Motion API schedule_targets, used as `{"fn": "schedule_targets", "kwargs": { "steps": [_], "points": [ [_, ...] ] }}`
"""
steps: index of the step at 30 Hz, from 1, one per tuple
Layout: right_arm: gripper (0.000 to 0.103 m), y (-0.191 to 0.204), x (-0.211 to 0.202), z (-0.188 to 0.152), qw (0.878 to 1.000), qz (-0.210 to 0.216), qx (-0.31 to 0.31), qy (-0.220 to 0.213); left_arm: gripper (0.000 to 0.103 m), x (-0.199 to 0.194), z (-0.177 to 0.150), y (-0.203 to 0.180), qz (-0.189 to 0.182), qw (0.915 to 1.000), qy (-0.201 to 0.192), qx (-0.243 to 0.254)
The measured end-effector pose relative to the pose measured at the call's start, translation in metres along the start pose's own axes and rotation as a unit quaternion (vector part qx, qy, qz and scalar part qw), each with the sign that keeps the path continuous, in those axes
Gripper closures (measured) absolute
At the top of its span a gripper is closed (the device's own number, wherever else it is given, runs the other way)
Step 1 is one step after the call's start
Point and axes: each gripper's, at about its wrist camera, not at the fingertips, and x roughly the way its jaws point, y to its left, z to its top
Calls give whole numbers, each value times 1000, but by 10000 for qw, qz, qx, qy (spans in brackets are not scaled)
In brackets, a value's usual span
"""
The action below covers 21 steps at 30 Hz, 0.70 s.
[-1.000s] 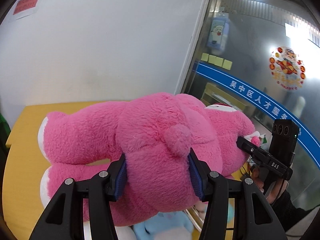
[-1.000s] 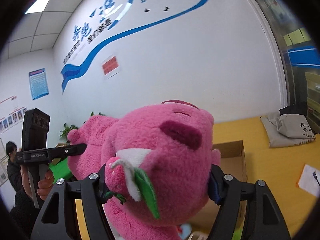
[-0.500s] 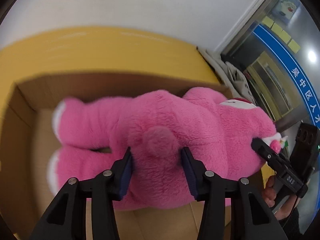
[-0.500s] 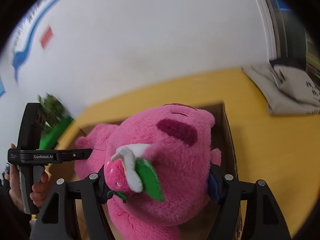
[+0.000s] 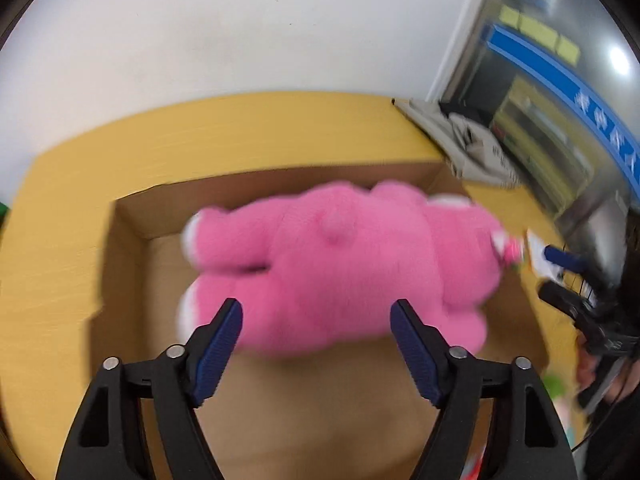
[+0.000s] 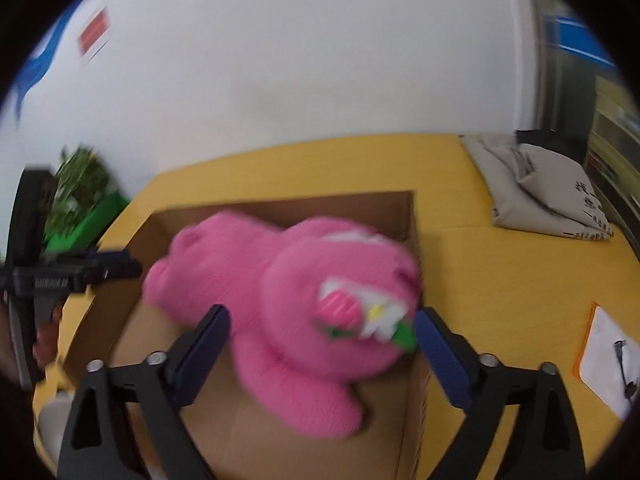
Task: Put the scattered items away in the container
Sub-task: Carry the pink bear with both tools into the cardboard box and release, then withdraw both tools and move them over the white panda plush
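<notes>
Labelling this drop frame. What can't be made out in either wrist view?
- Pink plush bear: motion-blurred in both views, so whether it rests on the cardboard box floor is unclear.
- Bear's face: smeared in the right wrist view.
- Box's near wall: cut off by the bottom edge and the left gripper.
- Print on the grey bag: too small.
</notes>
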Motion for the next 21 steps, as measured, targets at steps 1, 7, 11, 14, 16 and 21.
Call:
{"fn": "schedule_targets", "kwargs": {
  "steps": [1, 7, 11, 14, 16, 21],
  "points": [
    [1, 10, -2, -9, 9993, 176, -239, 216, 20, -4, -13, 5, 73, 9999, 125, 58],
    [1, 16, 18, -60, 9882, 294, -429, 1442, 22, 9, -82, 38, 105, 9939, 1072, -227],
    [8, 4, 20, -79, 9829, 124, -427, 1784, 29, 8, -119, 39, -107, 9898, 1376, -357],
    [8, 5, 10, -87, 9825, 29, -401, 1820, 30, -4, -132, 37, -212, 9904, 1272, -492],
    [8, 7, 3, -93, 9837, -58, -490, 1729, 29, -11, -139, 32, -204, 9911, 1216, -495],
    [7, 10, -38, -93, 9928, -543, -390, 997, 28, -56, -146, 24, 287, 9958, 535, -679]
  ]
}}
